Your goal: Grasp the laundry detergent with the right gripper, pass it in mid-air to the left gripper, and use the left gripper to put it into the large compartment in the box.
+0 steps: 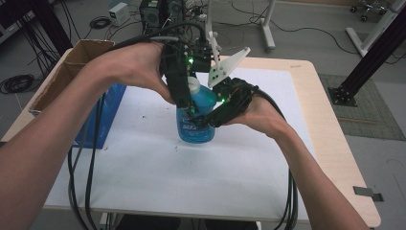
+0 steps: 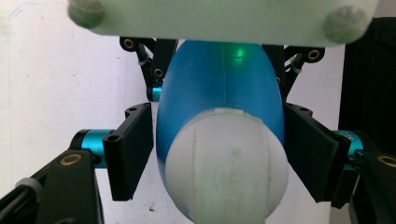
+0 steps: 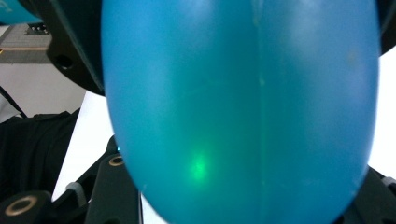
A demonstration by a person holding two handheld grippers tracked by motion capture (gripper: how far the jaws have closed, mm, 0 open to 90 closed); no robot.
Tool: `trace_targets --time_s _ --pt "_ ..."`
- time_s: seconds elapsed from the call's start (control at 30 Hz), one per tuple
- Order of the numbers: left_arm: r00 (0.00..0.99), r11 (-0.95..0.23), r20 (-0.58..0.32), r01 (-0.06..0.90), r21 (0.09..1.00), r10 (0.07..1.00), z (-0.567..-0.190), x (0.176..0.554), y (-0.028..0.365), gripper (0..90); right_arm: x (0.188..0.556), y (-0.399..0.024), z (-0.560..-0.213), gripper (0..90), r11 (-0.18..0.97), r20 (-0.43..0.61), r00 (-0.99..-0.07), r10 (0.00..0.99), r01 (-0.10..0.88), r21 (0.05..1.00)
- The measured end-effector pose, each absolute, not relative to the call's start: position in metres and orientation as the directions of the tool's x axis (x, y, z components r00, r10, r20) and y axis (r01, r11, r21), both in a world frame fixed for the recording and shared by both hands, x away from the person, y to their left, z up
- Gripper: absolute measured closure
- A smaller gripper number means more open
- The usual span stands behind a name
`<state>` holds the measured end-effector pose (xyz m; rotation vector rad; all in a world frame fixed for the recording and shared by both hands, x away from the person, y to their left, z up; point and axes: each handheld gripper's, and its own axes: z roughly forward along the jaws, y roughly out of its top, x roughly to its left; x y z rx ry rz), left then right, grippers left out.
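Note:
A blue bottle (image 1: 196,127) with a white cap (image 1: 194,86) stands on the white mat (image 1: 143,167) mid-table. My left gripper (image 1: 189,103) comes down from above. In the left gripper view its black pads (image 2: 130,154) flank the cap (image 2: 226,163) and the bottle's shoulder (image 2: 219,79). The right pad touches the bottle and a thin gap shows at the left pad. My right gripper (image 1: 210,117) reaches in from the right and is shut on the bottle's body. That blue body (image 3: 243,107) sits close up in the right gripper view.
An open cardboard box (image 1: 72,67) stands at the table's left edge, with a blue packet (image 1: 103,115) leaning against it. Black cables (image 1: 79,182) hang over the front left edge. Bare wooden tabletop (image 1: 330,143) runs along the right of the mat.

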<state>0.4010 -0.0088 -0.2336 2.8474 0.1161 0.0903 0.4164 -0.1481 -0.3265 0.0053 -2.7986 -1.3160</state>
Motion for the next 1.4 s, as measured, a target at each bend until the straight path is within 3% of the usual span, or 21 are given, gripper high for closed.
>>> trace_targets --time_s 0.4,1.0,1.2,1.4 --pt "0.996 -0.956 0.045 0.061 0.287 0.077 -0.235 0.401 -0.011 37.6 0.415 -0.149 -0.325 46.0 0.632 0.046 -0.999 -0.027 0.018 0.775" --pt "0.996 -0.955 0.043 0.068 0.287 0.083 -0.233 0.397 -0.011 38.3 0.413 -0.151 -0.328 44.2 0.614 0.043 -0.998 -0.039 0.010 0.790" --pt "0.996 -0.961 0.048 0.055 0.271 0.071 -0.233 0.394 -0.010 38.3 0.411 -0.152 -0.326 32.5 0.639 0.030 -0.999 -0.019 0.011 0.769" --pt "0.994 -0.958 0.050 0.084 0.274 0.101 -0.228 0.395 0.001 38.3 0.411 -0.162 -0.322 29.8 0.657 0.015 -1.000 0.010 0.018 0.754"
